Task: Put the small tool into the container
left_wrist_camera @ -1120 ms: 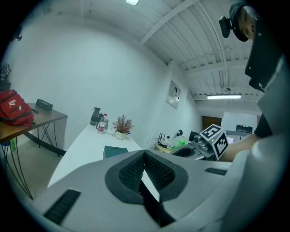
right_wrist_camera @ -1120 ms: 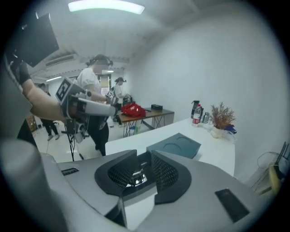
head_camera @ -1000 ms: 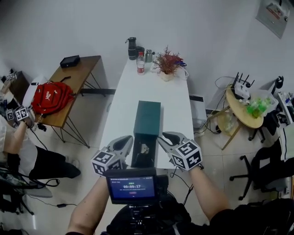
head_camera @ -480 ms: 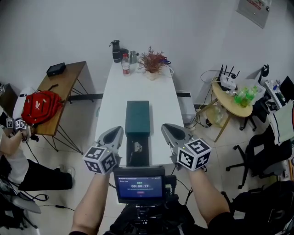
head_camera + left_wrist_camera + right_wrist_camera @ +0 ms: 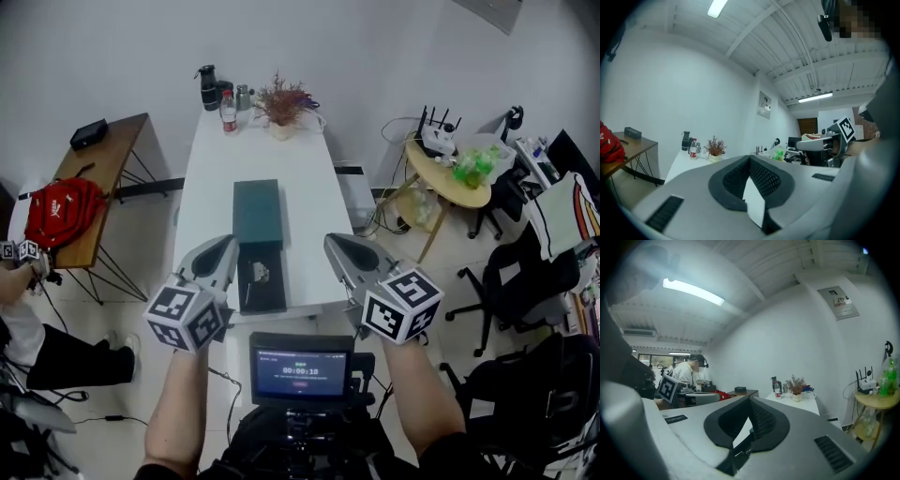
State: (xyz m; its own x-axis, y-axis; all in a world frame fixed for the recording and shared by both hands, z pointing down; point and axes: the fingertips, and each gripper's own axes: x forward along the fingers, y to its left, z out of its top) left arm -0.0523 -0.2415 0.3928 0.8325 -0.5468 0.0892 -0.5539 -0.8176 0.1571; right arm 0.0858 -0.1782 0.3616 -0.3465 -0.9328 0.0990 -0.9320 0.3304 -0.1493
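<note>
Approach seems the step in hand: the left gripper (image 5: 225, 251) hovers over the near edge of the white table (image 5: 211, 178), just left of the dark green container (image 5: 256, 211), jaws pressed together on nothing. Between the grippers, the small metallic tool (image 5: 259, 273) lies at the container's open near end, though I cannot tell whether it sits fully inside. The right gripper (image 5: 336, 246) hangs just right of it, forearm stretched forward, jaws likewise closed and empty, so next one must open and descend over the tool.
</note>
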